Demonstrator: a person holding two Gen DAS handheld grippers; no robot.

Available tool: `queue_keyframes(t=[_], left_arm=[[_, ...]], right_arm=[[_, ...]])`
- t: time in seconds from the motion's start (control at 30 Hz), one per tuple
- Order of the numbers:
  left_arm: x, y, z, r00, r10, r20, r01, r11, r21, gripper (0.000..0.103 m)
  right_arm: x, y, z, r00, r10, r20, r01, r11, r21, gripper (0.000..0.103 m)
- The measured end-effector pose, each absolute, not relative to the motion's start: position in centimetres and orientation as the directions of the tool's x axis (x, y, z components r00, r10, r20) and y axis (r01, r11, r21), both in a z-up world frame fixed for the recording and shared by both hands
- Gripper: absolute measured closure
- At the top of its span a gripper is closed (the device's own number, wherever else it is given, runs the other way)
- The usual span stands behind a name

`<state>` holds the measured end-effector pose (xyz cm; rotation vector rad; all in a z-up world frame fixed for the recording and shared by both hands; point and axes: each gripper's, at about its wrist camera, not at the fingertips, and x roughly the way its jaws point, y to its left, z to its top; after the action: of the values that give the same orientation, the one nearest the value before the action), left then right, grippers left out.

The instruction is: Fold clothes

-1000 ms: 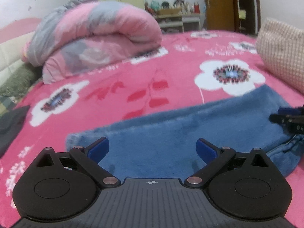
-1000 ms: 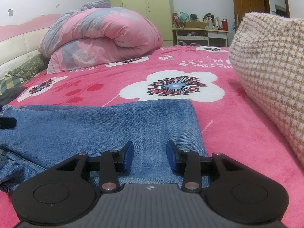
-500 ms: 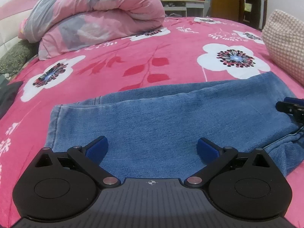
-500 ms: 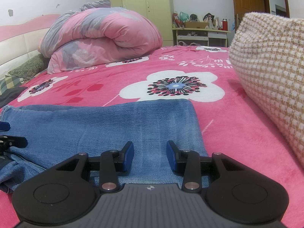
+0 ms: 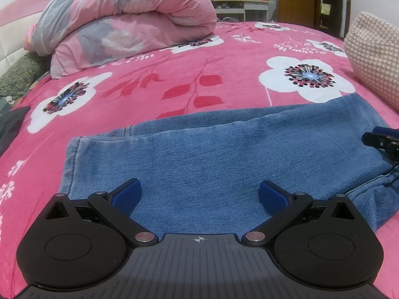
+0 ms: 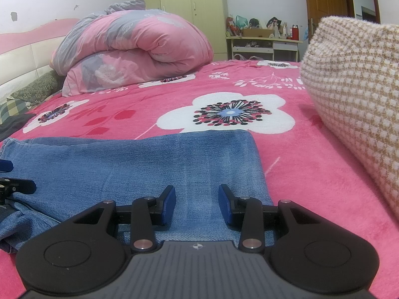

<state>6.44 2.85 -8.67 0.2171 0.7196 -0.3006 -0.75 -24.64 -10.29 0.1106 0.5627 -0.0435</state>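
Observation:
Blue jeans (image 5: 224,154) lie folded flat across the pink flowered bed cover (image 5: 174,69). My left gripper (image 5: 199,186) hovers over their near left part, jaws spread wide with only flat denim below. In the right wrist view the jeans (image 6: 124,159) end in a straight edge at the right. My right gripper (image 6: 196,194) stands partly open just above that end, and nothing is pinched between its pads. Each gripper's tip shows at the edge of the other view: the right gripper (image 5: 381,142) and the left gripper (image 6: 12,184).
A rolled pink and grey quilt (image 5: 124,17) lies at the back left. A beige checked cushion (image 6: 354,99) stands close on the right. Dark clothing (image 5: 10,127) lies at the left edge. A desk (image 6: 264,44) and a wardrobe stand beyond the bed.
The left wrist view has sharpened and shifted, so more of the jeans and their left edge fill it. The left gripper's tip has come further into the right view. The right gripper kept still.

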Motion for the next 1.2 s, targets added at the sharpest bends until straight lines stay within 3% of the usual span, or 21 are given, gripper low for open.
queue_keyframes(t=[1.2], left_arm=[[6.51, 2.39, -8.43, 0.7, -0.166, -0.695, 0.326, 0.94, 0.104, 0.0]], right_arm=[[-0.79, -24.79, -10.24, 0.847, -0.006, -0.532, 0.07, 0.993, 0.099, 0.063]])
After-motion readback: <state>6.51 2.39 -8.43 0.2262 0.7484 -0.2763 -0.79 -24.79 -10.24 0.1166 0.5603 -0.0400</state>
